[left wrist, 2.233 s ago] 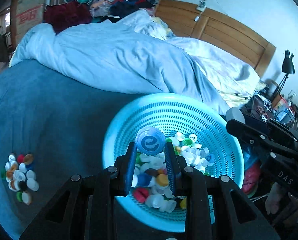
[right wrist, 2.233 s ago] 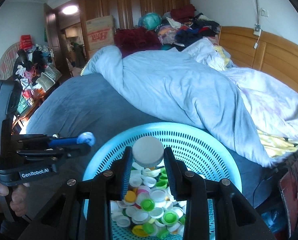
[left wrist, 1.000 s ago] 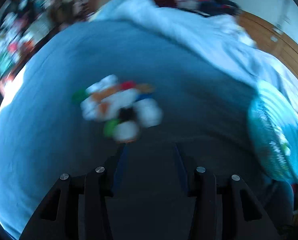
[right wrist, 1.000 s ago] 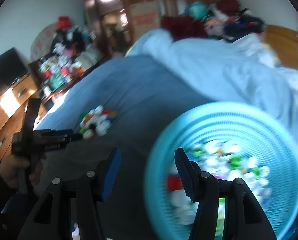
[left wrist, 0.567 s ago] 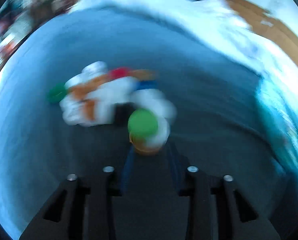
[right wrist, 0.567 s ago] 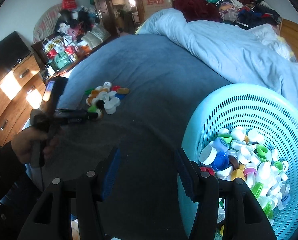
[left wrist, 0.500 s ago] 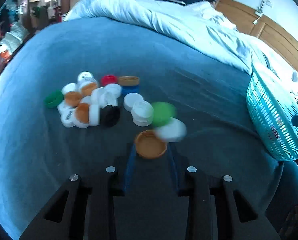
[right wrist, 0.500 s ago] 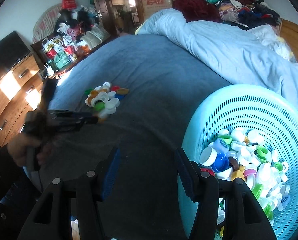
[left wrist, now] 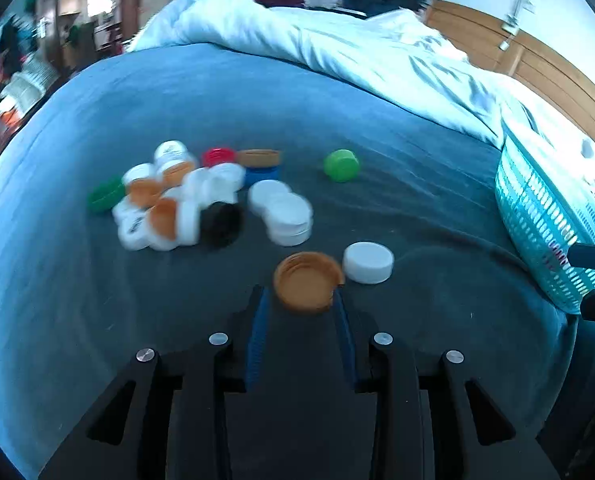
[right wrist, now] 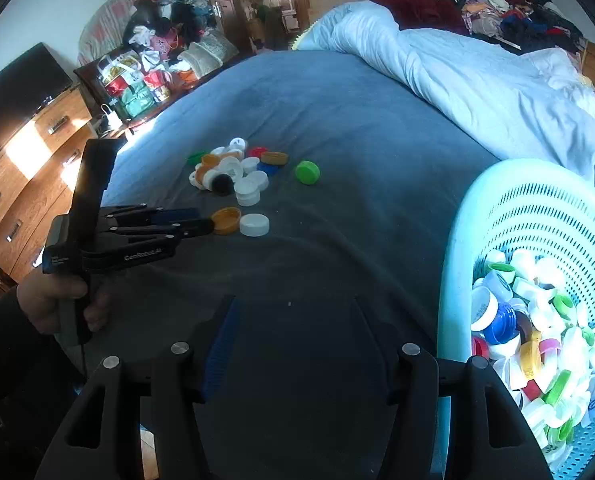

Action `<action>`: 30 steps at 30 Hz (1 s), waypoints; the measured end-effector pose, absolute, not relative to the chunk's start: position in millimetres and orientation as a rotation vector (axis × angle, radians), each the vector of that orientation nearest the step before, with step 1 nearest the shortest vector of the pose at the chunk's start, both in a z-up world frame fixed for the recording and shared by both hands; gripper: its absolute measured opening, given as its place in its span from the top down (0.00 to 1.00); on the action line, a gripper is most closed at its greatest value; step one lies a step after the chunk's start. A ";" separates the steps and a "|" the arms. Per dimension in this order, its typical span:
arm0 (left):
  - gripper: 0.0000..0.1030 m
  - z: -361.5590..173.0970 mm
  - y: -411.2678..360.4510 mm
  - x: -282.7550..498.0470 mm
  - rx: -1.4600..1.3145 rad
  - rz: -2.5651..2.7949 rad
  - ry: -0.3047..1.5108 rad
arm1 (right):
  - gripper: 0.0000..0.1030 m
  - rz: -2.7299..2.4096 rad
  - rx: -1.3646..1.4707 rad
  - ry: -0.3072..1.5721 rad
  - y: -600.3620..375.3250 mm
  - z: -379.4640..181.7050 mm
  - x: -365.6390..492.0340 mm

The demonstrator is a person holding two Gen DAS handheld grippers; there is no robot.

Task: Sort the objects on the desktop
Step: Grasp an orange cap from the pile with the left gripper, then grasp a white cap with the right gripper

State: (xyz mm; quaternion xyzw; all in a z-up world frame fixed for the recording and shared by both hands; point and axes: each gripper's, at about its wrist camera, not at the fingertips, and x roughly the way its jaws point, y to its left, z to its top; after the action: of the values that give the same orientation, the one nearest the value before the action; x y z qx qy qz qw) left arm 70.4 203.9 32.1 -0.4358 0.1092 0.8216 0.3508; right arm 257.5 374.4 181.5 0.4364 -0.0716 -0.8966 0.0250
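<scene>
A pile of bottle caps (left wrist: 177,200) (right wrist: 225,172) lies on the blue bedspread. My left gripper (left wrist: 297,296) (right wrist: 207,222) rests low on the bed, shut on the near rim of an upturned orange cap (left wrist: 307,286) (right wrist: 226,220). A white cap (left wrist: 368,268) (right wrist: 254,225) lies just to the right of it. A green cap (left wrist: 341,165) (right wrist: 307,172) sits alone farther off. A person's hand holds the left gripper. My right gripper (right wrist: 295,304) hovers open over bare bedspread with nothing between its fingers, just left of the light blue basket (right wrist: 453,248) (left wrist: 537,208).
The basket holds several mixed caps (right wrist: 529,332). A crumpled pale duvet (right wrist: 477,72) covers the far side of the bed. A wooden dresser (right wrist: 29,168) and a heap of bags stand beyond the left edge of the bed.
Both grippers have left the basket and no longer hold the blue and white caps. The left gripper closed at the pile; the green cap rolled away and a white cap settled beside the orange one.
</scene>
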 end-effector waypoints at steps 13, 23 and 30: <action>0.53 22.1 218.5 57.6 -1.163 2.119 0.285 | 0.35 -2.768 1.349 -0.206 362.1 179.4 242.0; 0.67 29.2 208.9 51.6 -1.160 2.183 0.261 | 0.40 -2.749 1.306 -0.203 348.1 179.0 228.7; 0.67 63.5 148.8 59.2 -1.131 2.364 0.142 | 0.40 -2.689 1.293 -0.218 331.6 154.5 171.7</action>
State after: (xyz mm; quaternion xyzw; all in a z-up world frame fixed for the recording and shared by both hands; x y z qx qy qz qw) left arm 59.2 148.8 63.5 -0.4164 0.0524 0.8709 0.2557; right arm 171.7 331.6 154.5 0.4310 -0.0728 -0.8963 0.0751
